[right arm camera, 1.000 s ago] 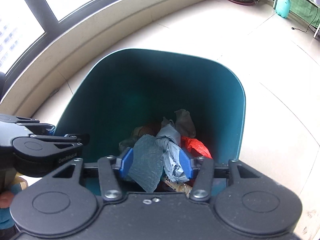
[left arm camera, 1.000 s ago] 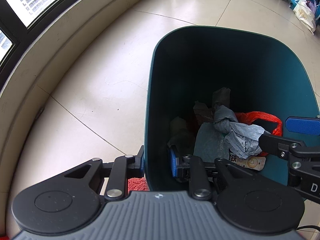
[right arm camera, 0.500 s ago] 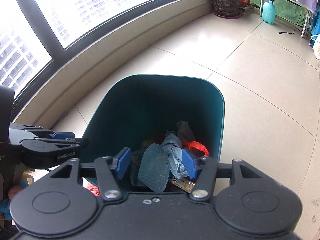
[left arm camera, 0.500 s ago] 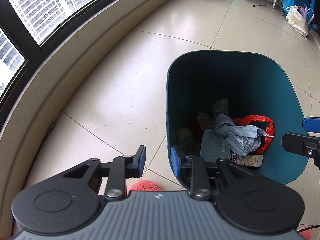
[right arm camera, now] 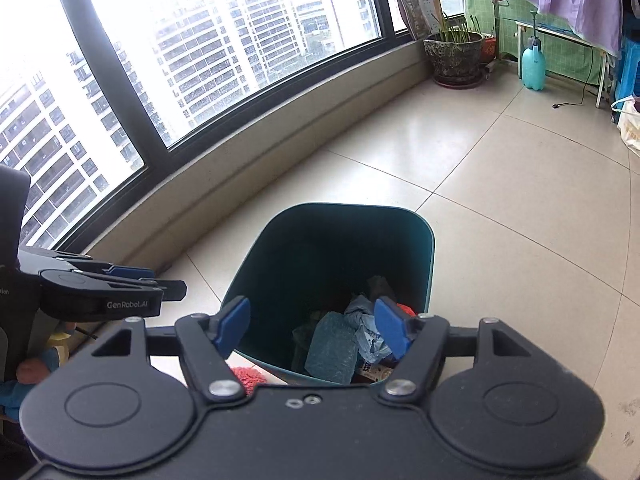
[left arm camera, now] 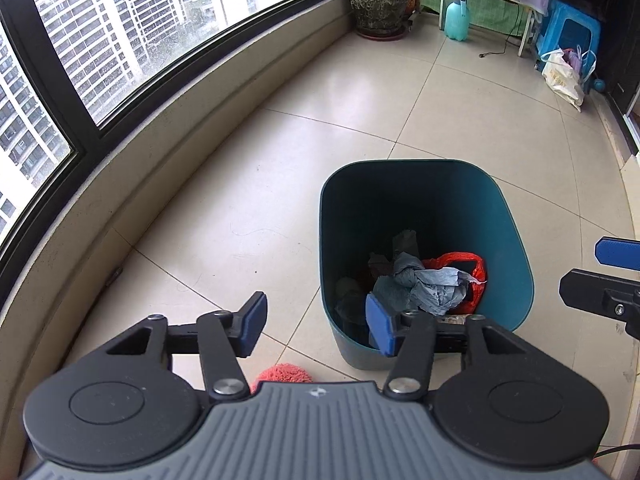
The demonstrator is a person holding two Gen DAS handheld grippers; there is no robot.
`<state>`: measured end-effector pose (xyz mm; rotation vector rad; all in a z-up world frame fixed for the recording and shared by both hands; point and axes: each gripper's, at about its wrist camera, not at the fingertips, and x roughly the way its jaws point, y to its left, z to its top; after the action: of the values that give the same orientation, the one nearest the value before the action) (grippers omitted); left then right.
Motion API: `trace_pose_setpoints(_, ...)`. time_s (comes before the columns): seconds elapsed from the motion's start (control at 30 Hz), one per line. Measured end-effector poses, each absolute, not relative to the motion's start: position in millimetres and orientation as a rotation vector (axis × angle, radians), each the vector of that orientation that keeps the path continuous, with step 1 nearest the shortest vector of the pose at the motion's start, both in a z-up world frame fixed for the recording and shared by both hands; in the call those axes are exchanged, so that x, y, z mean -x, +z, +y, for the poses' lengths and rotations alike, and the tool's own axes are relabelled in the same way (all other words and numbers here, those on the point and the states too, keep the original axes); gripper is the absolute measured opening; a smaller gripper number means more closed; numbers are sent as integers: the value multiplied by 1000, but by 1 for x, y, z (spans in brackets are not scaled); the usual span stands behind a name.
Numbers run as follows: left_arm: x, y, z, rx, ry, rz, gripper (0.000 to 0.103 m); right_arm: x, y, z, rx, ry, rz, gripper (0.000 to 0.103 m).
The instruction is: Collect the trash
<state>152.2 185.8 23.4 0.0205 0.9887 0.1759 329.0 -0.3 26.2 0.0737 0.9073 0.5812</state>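
Left gripper (left arm camera: 316,326) spread wide, empty; teal bin (left arm camera: 516,236) at its 1 o'clock. Right gripper (right arm camera: 312,326) likewise gaping, empty; bin at 12, crumpled grey-blue trash (right arm camera: 366,320) inside. Both sit higher, farther from the bin than a second ago.

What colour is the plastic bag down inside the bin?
Red-orange. The plastic bag lies in the teal bin and shows best in the left wrist view.

Tiled floor (left arm camera: 320,148) carries teal bin (left arm camera: 516,240) and plant pot (left arm camera: 379,10).

Potted plant (left arm camera: 379,10), spray bottle (left arm camera: 457,20)
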Motion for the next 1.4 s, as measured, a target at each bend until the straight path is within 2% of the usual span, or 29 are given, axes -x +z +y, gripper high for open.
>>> trace_pose_setpoints(0.33,-103,54,147,-36,136,917,68,-283,55,-25,-73,614,818,84)
trace_pose_setpoints(0.53,-80,56,135,-28,140,889,68,-264,62,-35,-77,635,717,103)
trace_pose_setpoints(0.77,-46,57,126,-5,112,820,76,-251,45,-35,-108,599,634,103)
trace_pose_setpoints(0.83,-42,56,125,6,109,800,83,-250,38,-34,-95,574,631,103)
trace_pose_setpoints(1.17,-42,52,123,35,103,775,83,-240,28,-31,-72,485,539,103)
trace_pose_setpoints(1.4,-41,54,119,25,109,757,83,-241,28,-35,-86,484,557,103)
